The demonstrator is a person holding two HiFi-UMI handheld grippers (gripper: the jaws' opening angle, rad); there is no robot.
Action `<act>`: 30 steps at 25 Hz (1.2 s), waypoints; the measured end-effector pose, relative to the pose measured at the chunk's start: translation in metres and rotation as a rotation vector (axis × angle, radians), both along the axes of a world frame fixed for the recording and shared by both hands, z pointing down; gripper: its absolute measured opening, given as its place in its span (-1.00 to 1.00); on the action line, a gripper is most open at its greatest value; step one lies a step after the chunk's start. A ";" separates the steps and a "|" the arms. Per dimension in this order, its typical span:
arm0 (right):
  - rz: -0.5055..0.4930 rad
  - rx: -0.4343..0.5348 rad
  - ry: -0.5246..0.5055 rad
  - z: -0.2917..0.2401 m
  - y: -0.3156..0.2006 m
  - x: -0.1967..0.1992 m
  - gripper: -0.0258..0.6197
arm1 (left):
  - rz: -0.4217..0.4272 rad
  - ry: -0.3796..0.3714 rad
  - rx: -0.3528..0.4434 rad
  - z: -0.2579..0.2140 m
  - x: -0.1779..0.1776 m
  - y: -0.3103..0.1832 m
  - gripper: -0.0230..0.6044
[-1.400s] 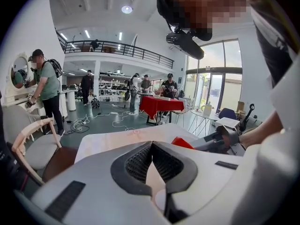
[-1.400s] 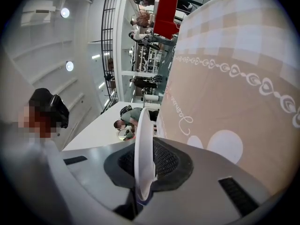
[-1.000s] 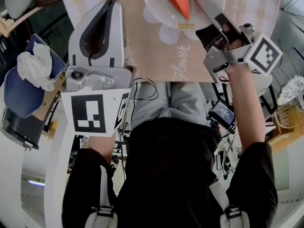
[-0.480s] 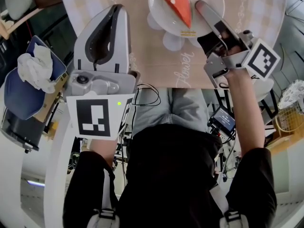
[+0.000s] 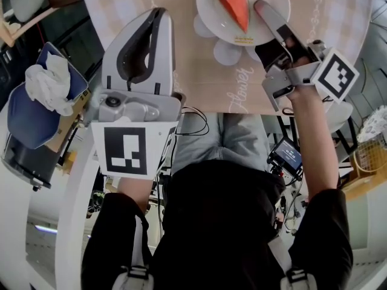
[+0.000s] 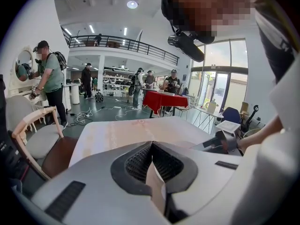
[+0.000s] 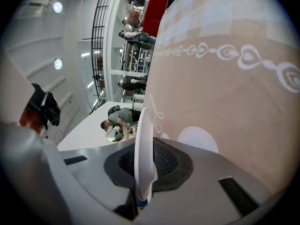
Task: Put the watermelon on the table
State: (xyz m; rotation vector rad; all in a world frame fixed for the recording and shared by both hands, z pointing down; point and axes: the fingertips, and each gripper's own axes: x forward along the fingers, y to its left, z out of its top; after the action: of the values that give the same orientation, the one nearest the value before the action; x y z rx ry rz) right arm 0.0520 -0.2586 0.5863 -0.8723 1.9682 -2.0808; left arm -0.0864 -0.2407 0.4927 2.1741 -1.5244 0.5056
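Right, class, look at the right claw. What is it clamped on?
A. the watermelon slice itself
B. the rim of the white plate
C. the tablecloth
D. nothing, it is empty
B: in the right gripper view the white plate stands edge-on between the jaws of the right claw, while the head view shows the watermelon slice lying on that plate, clear of the claw.

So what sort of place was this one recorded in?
Probably a large open hall used as a shared workspace or showroom: a railed mezzanine runs overhead, several people stand about, a red-draped table sits mid-room, and cables trail across the floor.
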 end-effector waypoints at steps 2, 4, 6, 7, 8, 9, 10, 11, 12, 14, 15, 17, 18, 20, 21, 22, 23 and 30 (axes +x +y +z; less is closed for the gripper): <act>0.001 -0.003 0.008 0.003 0.000 -0.001 -0.83 | 0.006 -0.006 -0.002 0.001 -0.001 0.001 -0.89; 0.003 -0.015 0.012 0.007 0.001 -0.003 -0.83 | 0.017 -0.016 -0.005 0.003 -0.003 0.003 -0.89; 0.004 -0.025 0.013 0.010 0.003 -0.005 -0.83 | 0.016 -0.012 -0.011 0.006 -0.004 0.004 -0.89; 0.004 -0.027 0.013 0.011 0.004 -0.005 -0.83 | 0.015 -0.010 -0.013 0.006 -0.004 0.004 -0.89; 0.005 -0.029 0.012 0.011 0.004 -0.005 -0.83 | 0.014 -0.008 -0.012 0.006 -0.004 0.003 -0.89; 0.009 -0.033 0.009 0.012 0.004 -0.005 -0.83 | 0.015 -0.007 -0.011 0.006 -0.004 0.003 -0.89; 0.013 -0.041 0.005 0.014 0.005 -0.005 -0.83 | 0.016 -0.006 -0.011 0.005 -0.004 0.003 -0.89; 0.016 -0.047 0.003 0.015 0.005 -0.005 -0.83 | 0.016 -0.005 -0.011 0.005 -0.004 0.002 -0.89; 0.016 -0.049 0.006 0.015 0.005 -0.005 -0.83 | 0.017 -0.004 -0.011 0.005 -0.004 0.002 -0.89; 0.019 -0.053 0.019 0.016 0.005 -0.005 -0.83 | 0.019 -0.004 -0.010 0.005 -0.003 0.001 -0.89; 0.024 -0.060 0.025 0.017 0.005 -0.004 -0.83 | 0.021 -0.004 -0.011 0.005 -0.003 0.001 -0.89; 0.026 -0.073 0.042 0.017 0.006 -0.003 -0.83 | 0.027 -0.004 -0.012 0.004 -0.001 0.001 -0.89; 0.018 -0.075 0.054 0.017 0.006 -0.003 -0.82 | 0.030 -0.003 -0.011 0.004 0.000 0.000 -0.89; -0.006 -0.073 0.082 0.018 0.007 -0.003 -0.80 | 0.032 0.002 -0.009 0.003 0.002 -0.002 -0.89; -0.016 -0.074 0.094 0.018 0.008 -0.003 -0.79 | 0.028 0.008 -0.010 0.003 0.003 -0.003 -0.89; -0.023 -0.076 0.103 0.019 0.009 -0.003 -0.79 | 0.022 0.016 -0.012 0.003 0.004 -0.004 -0.89; -0.028 -0.080 0.109 0.020 0.010 -0.002 -0.79 | 0.018 0.023 -0.014 0.003 0.005 -0.005 -0.89; -0.075 -0.050 0.155 0.016 0.014 -0.001 -0.66 | 0.059 -0.005 -0.007 0.003 0.009 -0.006 -0.89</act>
State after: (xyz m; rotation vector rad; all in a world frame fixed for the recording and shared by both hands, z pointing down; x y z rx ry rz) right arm 0.0506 -0.2451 0.6025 -1.0126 2.0627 -2.1724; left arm -0.0771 -0.2466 0.4955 2.2197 -1.4630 0.5352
